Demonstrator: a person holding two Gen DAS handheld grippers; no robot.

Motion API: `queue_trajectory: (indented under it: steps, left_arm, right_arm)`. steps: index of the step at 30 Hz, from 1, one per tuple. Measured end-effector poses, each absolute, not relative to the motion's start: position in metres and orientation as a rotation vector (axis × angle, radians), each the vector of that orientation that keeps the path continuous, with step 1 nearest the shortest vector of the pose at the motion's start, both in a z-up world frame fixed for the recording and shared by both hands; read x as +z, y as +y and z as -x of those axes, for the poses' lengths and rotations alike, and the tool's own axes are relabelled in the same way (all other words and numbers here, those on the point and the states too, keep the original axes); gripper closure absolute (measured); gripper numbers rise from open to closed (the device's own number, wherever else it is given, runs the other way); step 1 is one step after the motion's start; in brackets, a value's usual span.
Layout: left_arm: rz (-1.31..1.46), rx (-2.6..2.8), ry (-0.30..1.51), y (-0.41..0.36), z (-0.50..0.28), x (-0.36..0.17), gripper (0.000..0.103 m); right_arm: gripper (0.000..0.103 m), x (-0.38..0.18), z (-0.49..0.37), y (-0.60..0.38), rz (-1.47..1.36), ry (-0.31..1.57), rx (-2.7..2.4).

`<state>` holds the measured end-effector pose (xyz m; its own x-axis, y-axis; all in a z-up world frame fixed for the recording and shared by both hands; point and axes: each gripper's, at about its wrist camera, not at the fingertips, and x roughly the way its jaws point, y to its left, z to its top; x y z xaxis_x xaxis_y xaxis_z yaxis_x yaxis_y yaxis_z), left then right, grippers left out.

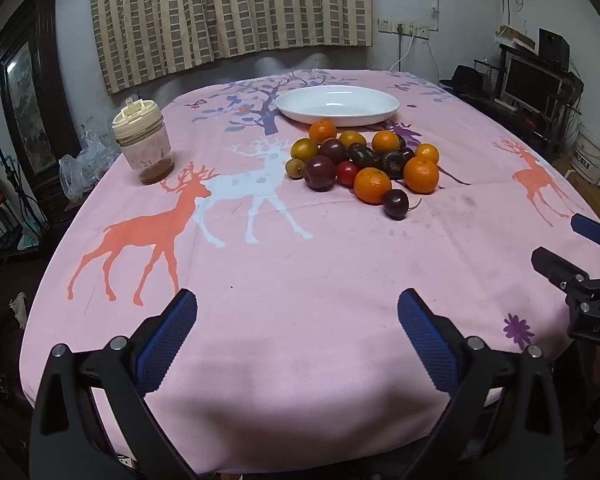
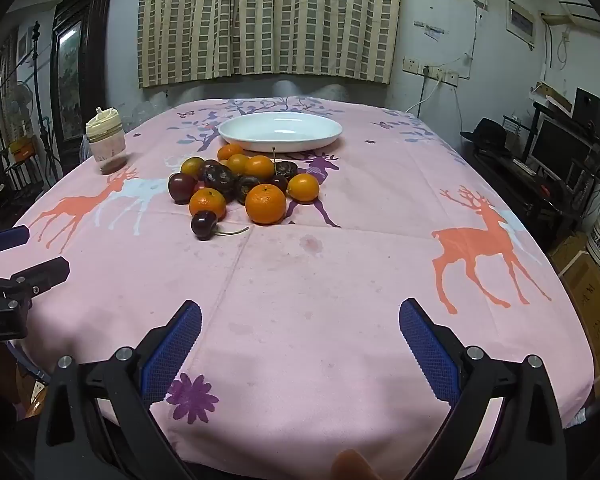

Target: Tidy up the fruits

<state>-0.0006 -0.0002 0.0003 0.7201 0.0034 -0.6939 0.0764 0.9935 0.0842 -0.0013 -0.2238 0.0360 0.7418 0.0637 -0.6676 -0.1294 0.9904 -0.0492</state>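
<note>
Jaws of the left gripper [image 1: 298,312] and right gripper [image 2: 300,322] stand spread wide, grasping nothing. The fruit pile [image 1: 364,164] lies well beyond both, just before the white plate [image 1: 336,106] on the desk [image 1: 300,264].

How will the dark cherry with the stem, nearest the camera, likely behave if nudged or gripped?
The cherry is round and glossy, so it probably rolls when nudged and may slip between pads. It looks small and soft, so a hard squeeze could bruise it.
</note>
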Motion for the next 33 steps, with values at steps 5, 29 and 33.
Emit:
queue_trajectory:
  steps: [5,29,33]
  left_arm:
    - [-0.101,-0.044,0.775,0.0065,0.0046,0.0042,0.005]
    - [-0.108,-0.035,0.781,0.0014,0.0024,0.0010,0.005]
    - [-0.110,-0.034,0.783,0.0011,0.0022,0.0007,0.005]
  right_arm:
    - [0.004,0.0356,0.0009,-0.2239,0.096,0.727,0.104]
    - [0.004,0.0351,0.0008,-0.2237,0.097,0.731,0.105]
    - [0.004,0.0351,0.0009,-0.2236,0.097,0.732,0.105]
